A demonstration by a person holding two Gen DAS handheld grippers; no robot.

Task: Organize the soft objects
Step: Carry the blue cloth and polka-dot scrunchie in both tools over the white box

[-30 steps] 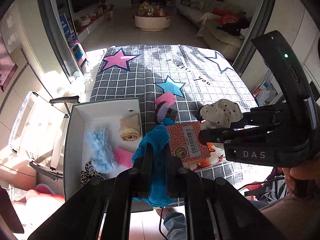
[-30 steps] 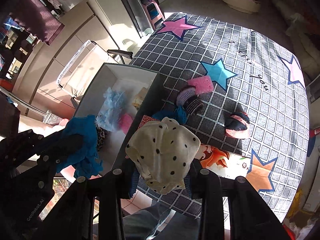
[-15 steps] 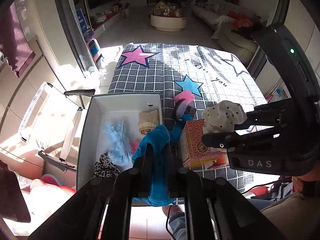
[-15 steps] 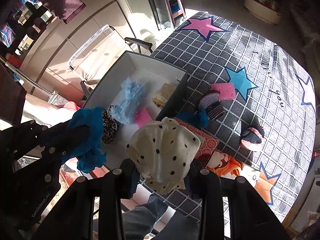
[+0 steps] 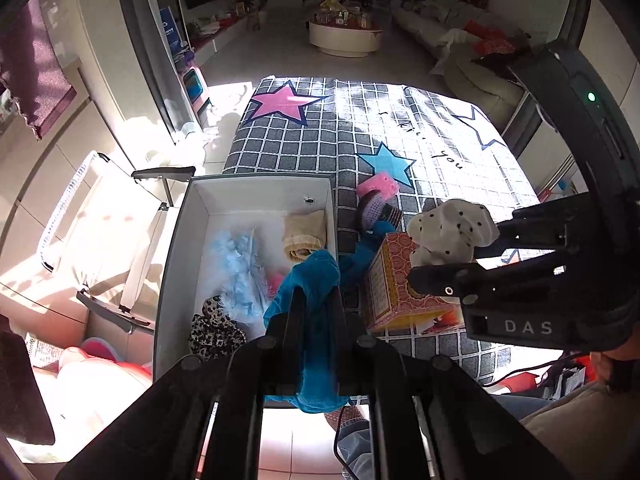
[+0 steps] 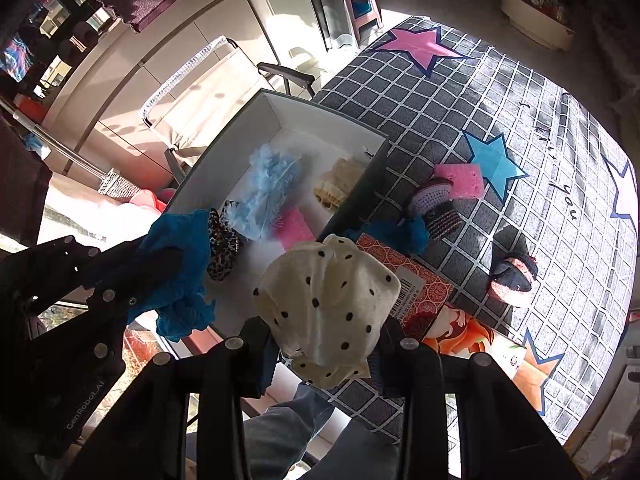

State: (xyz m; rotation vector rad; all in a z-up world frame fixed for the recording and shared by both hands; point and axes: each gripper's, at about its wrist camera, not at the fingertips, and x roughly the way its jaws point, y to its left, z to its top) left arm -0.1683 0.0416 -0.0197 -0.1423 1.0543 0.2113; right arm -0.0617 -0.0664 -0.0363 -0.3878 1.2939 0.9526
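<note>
My box (image 5: 182,240) holds blue fluff (image 5: 240,264), a beige roll (image 5: 304,232) and a leopard scrunchie (image 5: 214,330). Left jaws clamp a teal cloth (image 5: 312,320); right jaws clamp a dotted cloth (image 6: 328,304).

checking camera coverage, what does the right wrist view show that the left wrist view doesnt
Only the right wrist view shows the dark sock with a pink band lying on the checked cloth. Only the left wrist view shows the round coffee table and sofa beyond. Both show the white box, the teal cloth in the left hand-held gripper and the dotted cloth in the right hand-held gripper.

both loaded grippers have drifted over toward the white box (image 5: 180,248).
</note>
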